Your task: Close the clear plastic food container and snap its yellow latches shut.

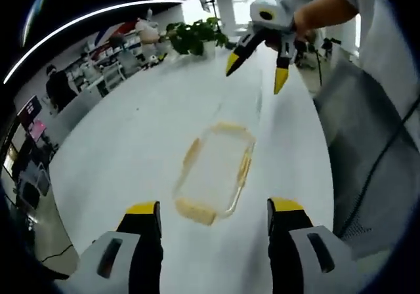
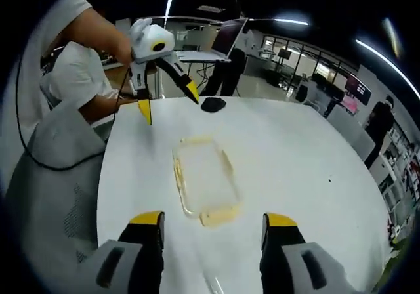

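Left gripper view: the left gripper [image 1: 213, 216] hung above the white table [image 1: 131, 143], jaws spread wide, holding nothing. The clear container [image 1: 215, 172] lay flat between and beyond them, yellow latches [image 1: 195, 210] flared outward, so seemingly unlatched. The right gripper [image 1: 256, 71] hovered past its far end, jaws apart, empty.

Right gripper view: the right gripper's jaws gaped, the container on the table ahead. The left gripper sat beyond it, by a dark object [image 2: 213, 104]. Step looked like approach, nothing touched. Next move probably called for descending and pressing a latch down.
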Demonstrator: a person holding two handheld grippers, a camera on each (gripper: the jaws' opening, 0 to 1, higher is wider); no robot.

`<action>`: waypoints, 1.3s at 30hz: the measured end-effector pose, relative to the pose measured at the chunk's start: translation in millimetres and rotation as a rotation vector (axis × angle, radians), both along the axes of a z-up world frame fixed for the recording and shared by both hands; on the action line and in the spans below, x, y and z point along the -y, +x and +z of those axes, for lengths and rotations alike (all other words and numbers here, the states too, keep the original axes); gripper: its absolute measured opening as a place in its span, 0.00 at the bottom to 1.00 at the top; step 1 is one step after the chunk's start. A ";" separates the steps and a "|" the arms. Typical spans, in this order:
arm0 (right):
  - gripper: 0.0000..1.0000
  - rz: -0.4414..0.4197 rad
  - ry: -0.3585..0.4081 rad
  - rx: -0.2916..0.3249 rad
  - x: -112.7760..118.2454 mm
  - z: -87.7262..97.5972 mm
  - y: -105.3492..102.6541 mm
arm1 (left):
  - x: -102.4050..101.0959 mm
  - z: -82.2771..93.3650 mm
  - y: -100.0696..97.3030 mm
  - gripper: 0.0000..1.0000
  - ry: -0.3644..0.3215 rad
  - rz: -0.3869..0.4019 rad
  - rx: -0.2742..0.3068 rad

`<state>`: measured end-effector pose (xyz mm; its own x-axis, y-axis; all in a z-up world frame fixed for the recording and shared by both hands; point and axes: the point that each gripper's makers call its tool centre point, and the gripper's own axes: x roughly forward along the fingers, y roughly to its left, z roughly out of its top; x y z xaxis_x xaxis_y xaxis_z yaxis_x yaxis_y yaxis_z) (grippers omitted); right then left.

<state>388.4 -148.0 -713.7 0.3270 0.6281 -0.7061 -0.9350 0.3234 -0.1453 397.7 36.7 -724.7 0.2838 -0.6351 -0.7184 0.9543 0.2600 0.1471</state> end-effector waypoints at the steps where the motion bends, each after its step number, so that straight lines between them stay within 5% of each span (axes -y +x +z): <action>1: 0.56 0.008 0.000 -0.005 -1.0 -1.4 0.2 | -2.1 -3.2 0.2 0.58 0.027 -0.022 0.001; 12: 0.49 0.067 -0.038 -0.029 -8.2 -19.6 11.0 | -9.7 -16.2 17.6 0.46 0.096 -0.093 0.005; 26: 0.46 0.193 -0.177 -0.060 -18.3 -51.3 20.9 | -6.1 -43.7 28.8 0.44 0.196 -0.229 -0.010; 39: 0.46 0.194 -0.239 -0.109 -21.6 -72.5 28.6 | -7.1 -64.6 36.2 0.39 0.254 -0.282 -0.033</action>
